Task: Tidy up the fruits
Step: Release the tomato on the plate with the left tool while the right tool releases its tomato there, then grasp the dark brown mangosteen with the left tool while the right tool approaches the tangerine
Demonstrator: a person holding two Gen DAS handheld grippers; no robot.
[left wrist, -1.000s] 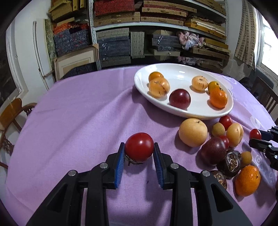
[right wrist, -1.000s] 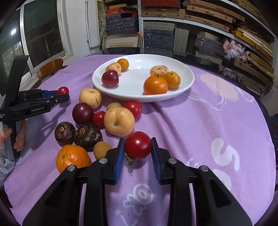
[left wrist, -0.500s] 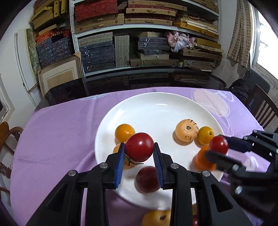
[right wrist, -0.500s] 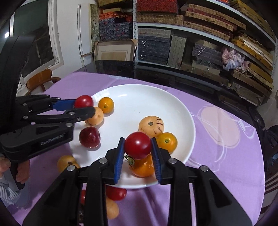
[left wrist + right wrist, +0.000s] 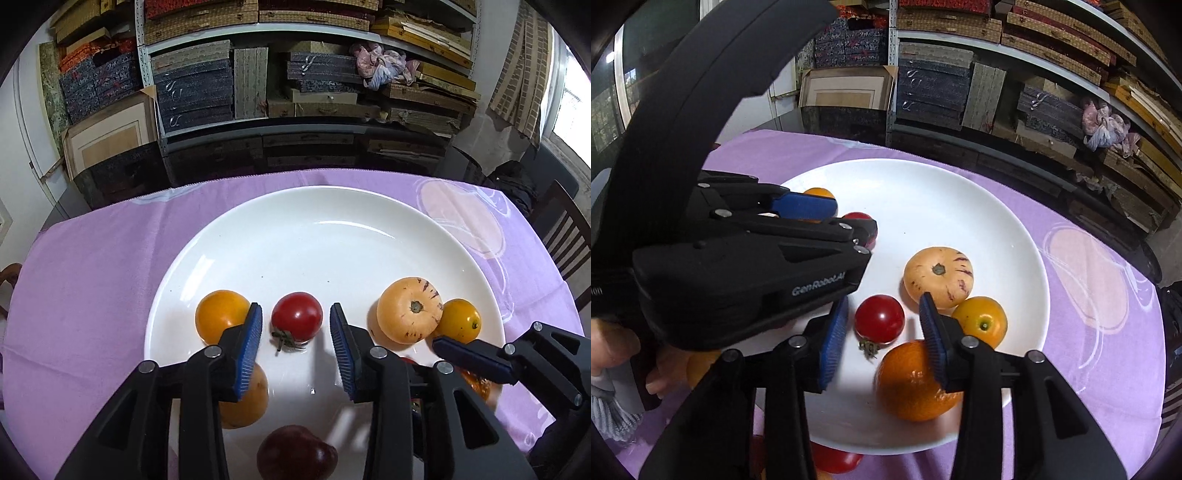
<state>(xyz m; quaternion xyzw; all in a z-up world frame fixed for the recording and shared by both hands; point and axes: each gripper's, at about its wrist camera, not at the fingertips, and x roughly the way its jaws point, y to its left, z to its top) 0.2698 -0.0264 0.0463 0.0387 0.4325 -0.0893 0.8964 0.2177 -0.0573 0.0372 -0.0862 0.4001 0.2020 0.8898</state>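
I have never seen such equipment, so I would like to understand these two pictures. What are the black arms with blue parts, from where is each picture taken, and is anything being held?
There is no robot here. A person holds a two-finger gripper in each hand, and each gripper carries a camera that looks forward along its fingers. One picture comes from the left gripper, the other from the right gripper. The blue strips are the grip pads.

Below is a table with a purple cloth and a white plate with fruit on it.

Between each pair of pads sits a red tomato: one at the left gripper, another at the right gripper. Both pairs of jaws have just been opening, and a gap shows on each side, so both tomatoes now rest on the plate, released.
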